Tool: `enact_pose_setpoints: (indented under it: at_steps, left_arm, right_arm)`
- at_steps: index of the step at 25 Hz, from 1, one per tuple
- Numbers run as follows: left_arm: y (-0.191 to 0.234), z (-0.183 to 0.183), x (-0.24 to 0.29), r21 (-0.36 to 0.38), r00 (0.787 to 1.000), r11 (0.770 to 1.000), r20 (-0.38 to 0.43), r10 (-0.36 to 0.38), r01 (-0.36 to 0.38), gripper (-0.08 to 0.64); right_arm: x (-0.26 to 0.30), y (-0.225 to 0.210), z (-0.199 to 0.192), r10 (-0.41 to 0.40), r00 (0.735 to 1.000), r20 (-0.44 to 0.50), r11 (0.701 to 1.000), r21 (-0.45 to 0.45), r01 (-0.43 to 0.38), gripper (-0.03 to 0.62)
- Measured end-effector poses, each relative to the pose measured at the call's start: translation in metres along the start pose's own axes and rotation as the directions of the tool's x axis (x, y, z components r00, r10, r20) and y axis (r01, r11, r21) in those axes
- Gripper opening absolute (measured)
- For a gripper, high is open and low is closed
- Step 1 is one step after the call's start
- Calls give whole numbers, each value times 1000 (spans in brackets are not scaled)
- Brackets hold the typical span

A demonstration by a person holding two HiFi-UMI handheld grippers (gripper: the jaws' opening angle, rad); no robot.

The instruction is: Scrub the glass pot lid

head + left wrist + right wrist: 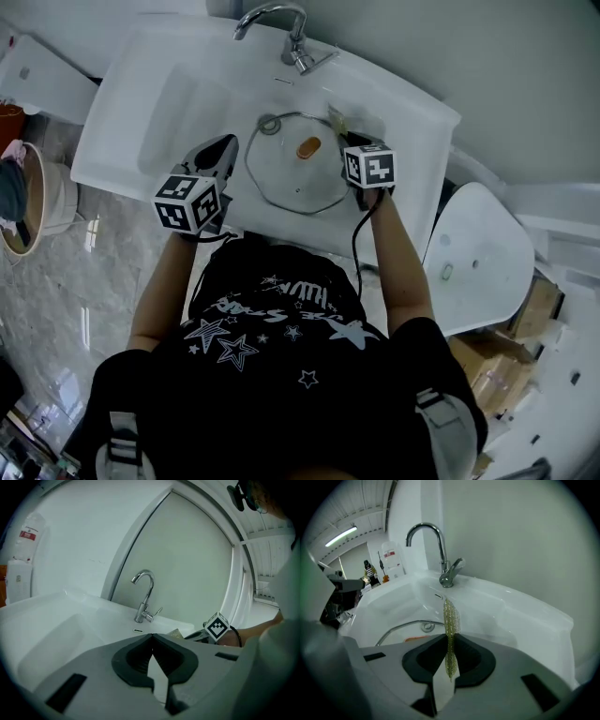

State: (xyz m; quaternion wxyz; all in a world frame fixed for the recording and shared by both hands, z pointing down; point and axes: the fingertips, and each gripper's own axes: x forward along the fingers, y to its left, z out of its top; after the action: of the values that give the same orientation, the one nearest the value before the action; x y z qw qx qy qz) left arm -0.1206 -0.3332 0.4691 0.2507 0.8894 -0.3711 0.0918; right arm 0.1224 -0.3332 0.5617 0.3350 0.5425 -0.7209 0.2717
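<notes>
In the head view, the glass pot lid [298, 178] lies flat in the basin of the white sink [131, 141], orange knob [308, 147] up, below the chrome faucet [286, 33] and between the two grippers. The right gripper [449, 637] is at the lid's right rim, and its jaws are pressed onto a thin gold-green scrubbing cloth [450, 620] that stands edge-on between them, its top sticking out past the tips. In the right gripper view the cloth is above the lid's metal rim, with the knob and the drain just left of it; whether the cloth touches the glass cannot be told. The left gripper [151, 638] is at the lid's left side over the basin. Its jaws meet at the tips and hold nothing, a narrow gap showing only lower down between the pads. In its own view it faces the faucet, with the right gripper's marker cube [217, 626] off to the right.
</notes>
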Motion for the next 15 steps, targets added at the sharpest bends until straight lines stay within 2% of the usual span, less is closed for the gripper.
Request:
enact_pose_setpoints:
  at_steps: [5,9,12,15]
  left_arm:
    - [15,1,13,-8,1000,1000,-21,-22,22,8]
    - [23,3,20,-9,999,999,-36,-39,38,8]
    - [27,2,25,-10,998,999,-49,-50,50,9]
    - [32,0,28,-17,997,998,-59,-58,57,8]
  right_arm:
    - [28,-1,-9,-18,988,-151,995,-95,4,55]
    - [46,-2,-12,-54,966,-253,988,-155,14,55]
    - [59,2,-16,-44,945,-323,987,-158,-8,54]
    - [71,11,-19,-4,929,-370,991,-122,-45,54]
